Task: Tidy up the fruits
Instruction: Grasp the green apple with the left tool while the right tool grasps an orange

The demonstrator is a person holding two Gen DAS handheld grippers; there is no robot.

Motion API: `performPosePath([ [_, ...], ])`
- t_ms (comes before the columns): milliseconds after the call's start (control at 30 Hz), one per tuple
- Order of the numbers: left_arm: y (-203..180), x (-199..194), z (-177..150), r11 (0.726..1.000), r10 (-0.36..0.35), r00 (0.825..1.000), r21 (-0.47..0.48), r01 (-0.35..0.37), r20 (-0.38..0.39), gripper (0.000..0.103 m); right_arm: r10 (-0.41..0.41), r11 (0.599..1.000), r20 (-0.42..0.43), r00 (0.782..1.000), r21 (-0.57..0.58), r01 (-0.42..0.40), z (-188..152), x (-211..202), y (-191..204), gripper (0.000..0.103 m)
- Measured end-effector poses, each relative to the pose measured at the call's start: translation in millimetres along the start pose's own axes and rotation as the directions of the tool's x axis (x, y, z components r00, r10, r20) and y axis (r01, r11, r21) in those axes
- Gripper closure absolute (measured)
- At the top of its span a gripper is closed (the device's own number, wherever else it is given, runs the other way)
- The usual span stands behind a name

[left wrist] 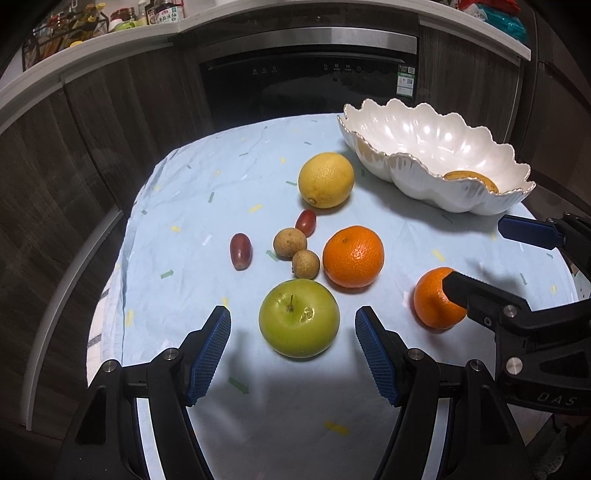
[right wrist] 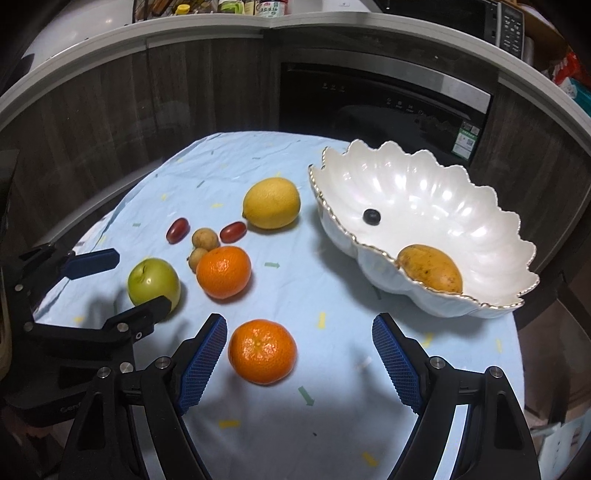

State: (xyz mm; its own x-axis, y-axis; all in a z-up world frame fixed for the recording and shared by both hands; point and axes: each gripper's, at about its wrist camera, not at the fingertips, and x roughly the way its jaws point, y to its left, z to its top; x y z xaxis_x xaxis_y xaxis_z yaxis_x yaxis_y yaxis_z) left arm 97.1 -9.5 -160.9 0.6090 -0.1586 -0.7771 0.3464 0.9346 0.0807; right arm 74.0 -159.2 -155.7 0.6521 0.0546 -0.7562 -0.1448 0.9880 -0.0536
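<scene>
A white scalloped bowl (right wrist: 443,192) (left wrist: 424,136) at the right holds a yellow-brown mango (right wrist: 430,267) and a dark blueberry (right wrist: 371,216). On the blue cloth lie a green apple (left wrist: 298,317) (right wrist: 153,282), a lemon (left wrist: 325,180) (right wrist: 271,202), a larger orange (left wrist: 353,256) (right wrist: 223,271), a nearer orange (right wrist: 262,350) (left wrist: 436,299), two longans (left wrist: 290,242) and two red grapes (left wrist: 240,251). My left gripper (left wrist: 293,354) is open, the apple just ahead of its fingertips. My right gripper (right wrist: 299,356) is open, the nearer orange between its fingertips by the left finger.
The cloth-covered table (left wrist: 207,177) is small and drops off on all sides. Dark cabinets and an oven (left wrist: 306,77) stand behind it. A countertop above carries bottles (left wrist: 162,11) and packets.
</scene>
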Motion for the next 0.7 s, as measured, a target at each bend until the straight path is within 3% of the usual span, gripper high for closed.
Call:
performPosePath([
  [300,2.0,12.6,-3.5,1.0,0.006,1.0,0.014,-0.006,-0.014,0.035,0.038,0.998,-0.031,0.999,-0.046,-0.04,-7.3,12.1,6.9,0.024],
  [700,-3.8,27.2,-2.1,0.999,-0.021,0.999,0.024,0.022,-0.027,0.044,0.101,0.993,-0.081,0.992,-0.052,-0.105,-12.5,28.6,8.7,0.045],
])
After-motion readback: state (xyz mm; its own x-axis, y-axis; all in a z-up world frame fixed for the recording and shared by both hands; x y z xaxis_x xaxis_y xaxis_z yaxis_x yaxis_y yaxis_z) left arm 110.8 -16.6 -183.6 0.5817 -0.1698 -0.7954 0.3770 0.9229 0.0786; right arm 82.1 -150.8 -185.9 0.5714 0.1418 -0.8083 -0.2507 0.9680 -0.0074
